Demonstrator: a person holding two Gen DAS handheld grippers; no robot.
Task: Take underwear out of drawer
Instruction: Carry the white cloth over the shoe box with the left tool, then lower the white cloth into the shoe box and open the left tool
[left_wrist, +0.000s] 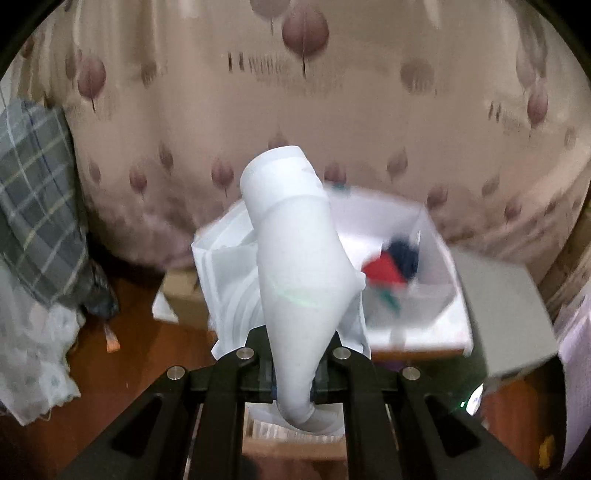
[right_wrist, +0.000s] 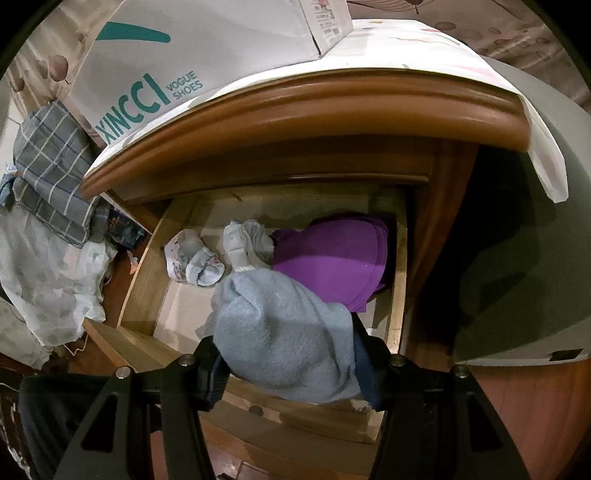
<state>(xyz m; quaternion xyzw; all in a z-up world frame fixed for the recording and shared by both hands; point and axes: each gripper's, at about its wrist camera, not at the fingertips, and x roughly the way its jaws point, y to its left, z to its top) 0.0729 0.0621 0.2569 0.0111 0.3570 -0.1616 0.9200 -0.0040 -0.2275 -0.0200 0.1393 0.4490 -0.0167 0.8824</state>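
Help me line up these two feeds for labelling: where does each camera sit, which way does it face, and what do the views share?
Left wrist: rides the left claw, looking forward and down at a white box before a leaf-print curtain; its black fingers pinch a white garment.
Right wrist: rides the right claw, looking down into the open wooden drawer; its fingers clamp a light blue garment near a purple garment.
Shared: the grey plaid fabric at the left edge, and the curtain.

A white garment (left_wrist: 299, 266) against a beige curtain (left_wrist: 184, 92) printed with mauve leaves; a pale blue fleece garment (right_wrist: 284, 339) above a purple garment (right_wrist: 332, 258); a grey plaid cloth (right_wrist: 55, 166); a teal-lettered white shoebox (right_wrist: 192, 55).
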